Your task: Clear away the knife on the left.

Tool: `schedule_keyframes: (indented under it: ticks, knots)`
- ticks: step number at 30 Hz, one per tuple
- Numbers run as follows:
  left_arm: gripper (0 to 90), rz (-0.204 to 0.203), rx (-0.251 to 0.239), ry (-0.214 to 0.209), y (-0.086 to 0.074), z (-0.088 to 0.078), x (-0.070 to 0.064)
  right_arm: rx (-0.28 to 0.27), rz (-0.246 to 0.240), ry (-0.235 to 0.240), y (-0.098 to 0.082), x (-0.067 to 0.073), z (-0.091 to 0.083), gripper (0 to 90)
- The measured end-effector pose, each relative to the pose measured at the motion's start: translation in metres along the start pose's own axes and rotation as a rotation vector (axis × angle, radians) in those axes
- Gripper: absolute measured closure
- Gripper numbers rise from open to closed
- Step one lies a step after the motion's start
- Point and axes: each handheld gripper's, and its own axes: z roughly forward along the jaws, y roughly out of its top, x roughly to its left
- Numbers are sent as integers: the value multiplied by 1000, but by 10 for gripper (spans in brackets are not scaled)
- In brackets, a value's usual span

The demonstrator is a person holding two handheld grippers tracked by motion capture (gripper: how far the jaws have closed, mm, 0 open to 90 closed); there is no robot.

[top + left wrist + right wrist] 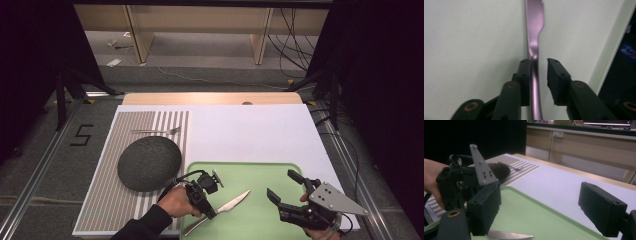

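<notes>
Silver knife (220, 212) lies on the pale green tray (260, 172) at the table's (250, 130) near edge. White table top, grey-and-white striped mat (107, 200) along its left edge, dark grey plate (149, 163) on it, silver fork (156, 131) beyond.

The knife (220, 210) lies on the tray (260, 172), right of the bowl (149, 163); the fork (156, 131) lies behind.
</notes>
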Motion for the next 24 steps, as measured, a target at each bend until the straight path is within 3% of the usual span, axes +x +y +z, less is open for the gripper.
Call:
schedule_keyframes:
  ticks: [2, 6, 14, 18, 24]
  knots:
    - [620, 23, -53, 8, 1, -4, -3, 1, 0, 0, 0, 0, 0, 194]
    - [483, 56, -123, 83, 6, -4, -12, 4, -2, 2, 0, 0, 0, 193]
    - [399, 136, -159, 145, 15, 11, -27, 4, -3, 0, 0, 1, 0, 194]
    - [418, 151, -169, 159, 14, 14, -28, 4, -6, 0, 0, 1, 1, 195]
    - [641, 185, -150, 145, 15, 21, -33, 4, -7, 0, 0, 1, 1, 195]
